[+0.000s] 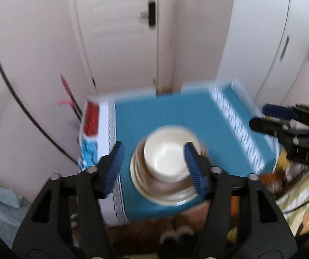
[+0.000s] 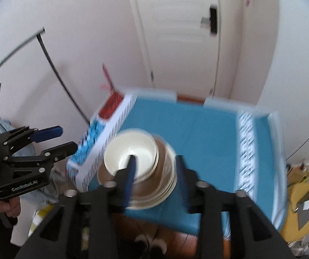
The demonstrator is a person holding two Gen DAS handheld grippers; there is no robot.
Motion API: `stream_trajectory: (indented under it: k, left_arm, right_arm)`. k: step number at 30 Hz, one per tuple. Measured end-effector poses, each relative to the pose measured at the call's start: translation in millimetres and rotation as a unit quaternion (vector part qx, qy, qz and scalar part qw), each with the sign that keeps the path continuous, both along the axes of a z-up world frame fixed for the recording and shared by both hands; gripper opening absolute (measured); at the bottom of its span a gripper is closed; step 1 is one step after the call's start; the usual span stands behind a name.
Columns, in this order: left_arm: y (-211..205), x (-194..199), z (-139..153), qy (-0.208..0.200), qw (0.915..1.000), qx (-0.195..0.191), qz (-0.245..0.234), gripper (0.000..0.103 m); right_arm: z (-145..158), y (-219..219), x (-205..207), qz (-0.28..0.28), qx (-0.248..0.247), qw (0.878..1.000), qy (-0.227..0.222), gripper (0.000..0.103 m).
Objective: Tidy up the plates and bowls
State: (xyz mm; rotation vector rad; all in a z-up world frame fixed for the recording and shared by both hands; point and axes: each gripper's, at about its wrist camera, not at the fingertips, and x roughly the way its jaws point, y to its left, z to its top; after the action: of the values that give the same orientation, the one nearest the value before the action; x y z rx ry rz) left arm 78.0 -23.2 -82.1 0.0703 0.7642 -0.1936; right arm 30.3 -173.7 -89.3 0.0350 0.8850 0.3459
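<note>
Both sets of jaws stood apart with nothing gripped between them. The left gripper (image 1: 153,168) hung above the table with its blue pads wide, the stack of dishes showing below in the gap between them, not touched. The right gripper (image 2: 155,179) had a narrower gap, also bare, and it too hung over the stack. The cream bowls (image 1: 165,157) sat nested on top of the plates (image 1: 165,194), which had brown centres and pale rims, and the whole pile stood at the near edge of the table, toward its near left corner. The table wore a blue cloth (image 1: 171,116) with a white patterned border along its left and right edges. Everything was smeared with blur. A hand (image 2: 2,205) held the left gripper's handle down at the left. Behind the table stood a white door (image 1: 120,34) and pale walls.
</note>
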Motion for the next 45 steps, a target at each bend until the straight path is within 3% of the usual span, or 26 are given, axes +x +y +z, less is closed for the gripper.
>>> stream_trajectory:
  k: [3,5,6,10,15,24,45]
  left_arm:
    - [2,-22,29,-0.068,0.9971,-0.022,0.025,0.101]
    - [4,-37,43,-0.112,0.9924,-0.028,0.044,0.103]
    - [3,-45,49,-0.132,0.9895,-0.028,0.052,0.103]
    - [1,-63,57,-0.159,0.9848,-0.023,0.067,0.103]
    - [-3,-85,61,-0.183,0.9806,-0.013,0.067,0.103]
    - [-6,-108,70,-0.205,0.9763,-0.008,0.068,0.103]
    - [-13,-110,74,-0.219,0.9737,0.009,0.064,0.103]
  right_arm:
    - [32,-9,-20,-0.032,-0.002,0.998,-0.060,0.067]
    - [47,-12,-33,-0.049,-0.012,0.995,-0.086,0.101]
    - [52,-13,-37,-0.055,-0.016,0.994,-0.096,0.103]
    - [68,-20,-63,-0.103,-0.022,0.983,-0.147,0.103]
    - [77,-28,-87,-0.140,-0.017,0.975,-0.173,0.103]
    - [86,-27,-105,-0.158,-0.026,0.969,-0.190,0.103]
    - [88,-24,-108,-0.176,-0.035,0.965,-0.192,0.103]
